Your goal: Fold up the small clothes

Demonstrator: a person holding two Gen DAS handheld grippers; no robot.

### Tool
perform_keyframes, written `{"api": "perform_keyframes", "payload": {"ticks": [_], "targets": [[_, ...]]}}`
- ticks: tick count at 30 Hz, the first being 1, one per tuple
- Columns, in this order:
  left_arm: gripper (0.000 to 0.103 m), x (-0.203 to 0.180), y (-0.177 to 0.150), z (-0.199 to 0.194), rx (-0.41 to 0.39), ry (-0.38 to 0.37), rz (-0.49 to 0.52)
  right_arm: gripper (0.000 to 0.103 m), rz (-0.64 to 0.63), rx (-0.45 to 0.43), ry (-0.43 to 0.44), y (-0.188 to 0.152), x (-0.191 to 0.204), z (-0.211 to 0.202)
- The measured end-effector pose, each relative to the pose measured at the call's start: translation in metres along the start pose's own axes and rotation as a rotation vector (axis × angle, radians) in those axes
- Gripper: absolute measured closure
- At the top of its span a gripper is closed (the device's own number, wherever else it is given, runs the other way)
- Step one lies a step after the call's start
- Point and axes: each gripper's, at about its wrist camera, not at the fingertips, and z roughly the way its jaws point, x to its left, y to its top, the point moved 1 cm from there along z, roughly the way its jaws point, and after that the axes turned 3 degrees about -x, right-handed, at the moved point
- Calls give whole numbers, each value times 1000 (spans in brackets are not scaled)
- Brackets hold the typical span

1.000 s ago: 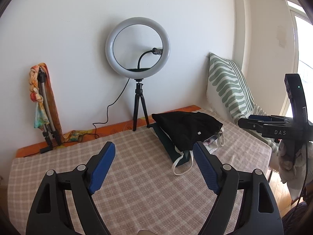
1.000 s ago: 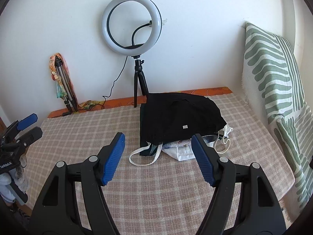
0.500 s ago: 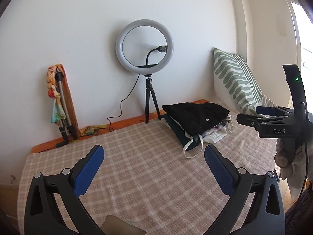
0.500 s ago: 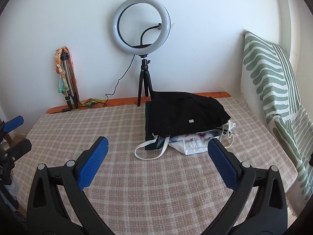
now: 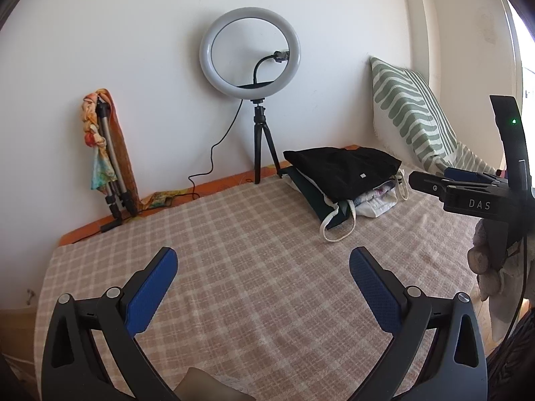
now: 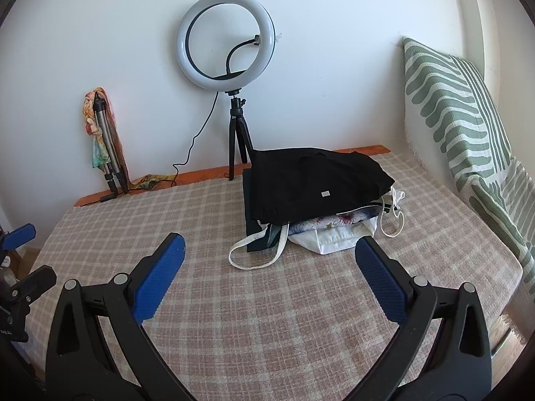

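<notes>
A stack of folded clothes lies at the back right of the checked tablecloth, with a black garment on top and white and floral pieces under it. A white strap loop hangs out in front. My left gripper is open and empty above the near middle of the cloth. My right gripper is open and empty, just in front of the stack. The right gripper also shows from the side in the left wrist view. The left gripper shows at the left edge of the right wrist view.
A ring light on a small tripod stands at the back by the wall, with its cable trailing left. A folded tripod wrapped in a coloured scarf leans at the back left. A green striped cushion leans at the right.
Both grippers have opened wider and drawn back from the stack of clothes, which now sits farther off in both views.
</notes>
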Motion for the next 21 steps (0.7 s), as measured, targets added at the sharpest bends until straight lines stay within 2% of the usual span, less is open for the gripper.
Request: {"api": "perform_keyframes", "payload": {"ticks": [6,21], "targets": [[1,3,-4,5,20,-5,-6,0,-1,1,-11,-4,2,10],[1,3,-3,1,5,5,1,0,-22,8,4,-6,12,16]]}}
